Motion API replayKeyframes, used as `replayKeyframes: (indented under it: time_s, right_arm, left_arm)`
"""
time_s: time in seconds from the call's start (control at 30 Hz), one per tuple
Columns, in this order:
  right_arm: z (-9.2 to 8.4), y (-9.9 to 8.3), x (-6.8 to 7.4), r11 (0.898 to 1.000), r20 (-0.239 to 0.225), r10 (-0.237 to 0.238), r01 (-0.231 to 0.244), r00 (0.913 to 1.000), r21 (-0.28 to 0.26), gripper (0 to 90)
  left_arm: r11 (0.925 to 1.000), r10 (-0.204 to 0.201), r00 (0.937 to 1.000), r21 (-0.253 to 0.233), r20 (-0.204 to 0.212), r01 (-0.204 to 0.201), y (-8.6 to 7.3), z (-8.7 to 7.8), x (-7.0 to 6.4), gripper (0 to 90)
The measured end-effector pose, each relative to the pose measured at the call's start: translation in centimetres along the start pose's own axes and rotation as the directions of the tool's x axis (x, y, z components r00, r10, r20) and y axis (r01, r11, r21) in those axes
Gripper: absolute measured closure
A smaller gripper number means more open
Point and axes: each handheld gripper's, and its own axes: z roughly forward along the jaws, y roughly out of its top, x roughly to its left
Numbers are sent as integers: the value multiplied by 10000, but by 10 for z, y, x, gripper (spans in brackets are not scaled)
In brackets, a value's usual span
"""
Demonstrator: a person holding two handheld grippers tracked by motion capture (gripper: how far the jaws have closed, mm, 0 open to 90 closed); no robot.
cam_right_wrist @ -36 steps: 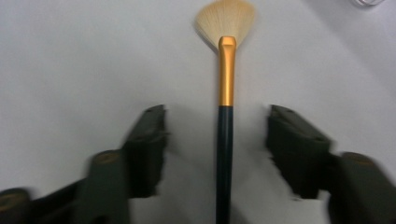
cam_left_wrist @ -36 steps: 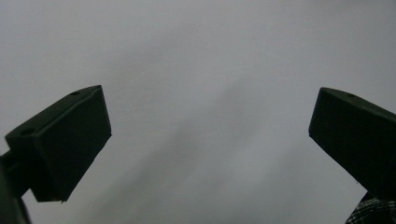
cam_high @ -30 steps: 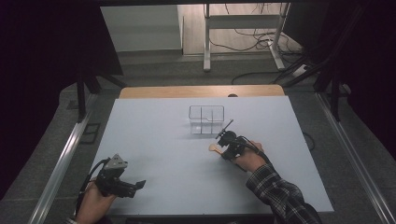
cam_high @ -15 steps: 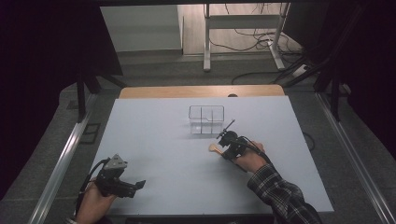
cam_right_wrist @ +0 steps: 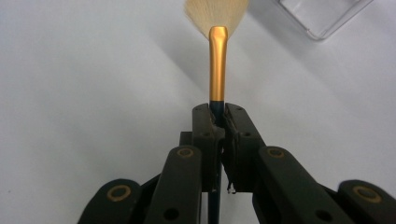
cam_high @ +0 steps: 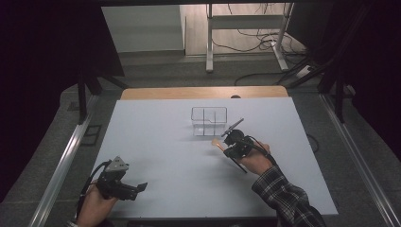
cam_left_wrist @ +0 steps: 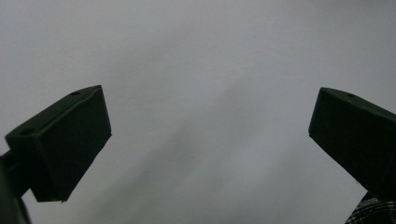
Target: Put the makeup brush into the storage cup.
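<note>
A fan brush (cam_right_wrist: 217,65) with pale bristles, a gold ferrule and a dark handle is clamped in my right gripper (cam_right_wrist: 217,109), which is shut on the handle just behind the ferrule. In the high view the right gripper (cam_high: 232,144) is right of the table's middle. The brush's bristles (cam_high: 216,142) point left, close to the tabletop. A clear plastic box (cam_high: 209,120) with dividers stands just beyond it, and its corner (cam_right_wrist: 322,16) lies ahead to the right. My left gripper (cam_high: 139,187) rests near the front left edge, open (cam_left_wrist: 210,140) over bare table.
The white tabletop (cam_high: 161,142) has a wooden strip (cam_high: 203,92) along its far edge. Metal rails (cam_high: 66,156) run along both sides. Cables and a table frame (cam_high: 246,28) lie on the floor beyond. A plaid sleeve (cam_high: 283,196) reaches in from the lower right.
Hardly anything: the right gripper with the brush has crept slightly toward the clear box. The left gripper has stayed put.
</note>
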Motion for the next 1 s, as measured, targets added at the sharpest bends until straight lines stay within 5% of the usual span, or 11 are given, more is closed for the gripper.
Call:
replayKeyframes:
  time_s: [0.6, 1.0]
  right_arm:
    - [-19, -2, 1, 9932, -71, -36, 27, 10000, -1168, 839]
    - [-29, -4, 0, 9786, -213, 15, -58, 9998, -2056, 840]
  left_arm:
    - [9999, 14, 10000, -166, -38, -14, 0, -2, 0, 0]
    - [9993, 28, 10000, -376, -4, -28, 0, -4, 0, 0]
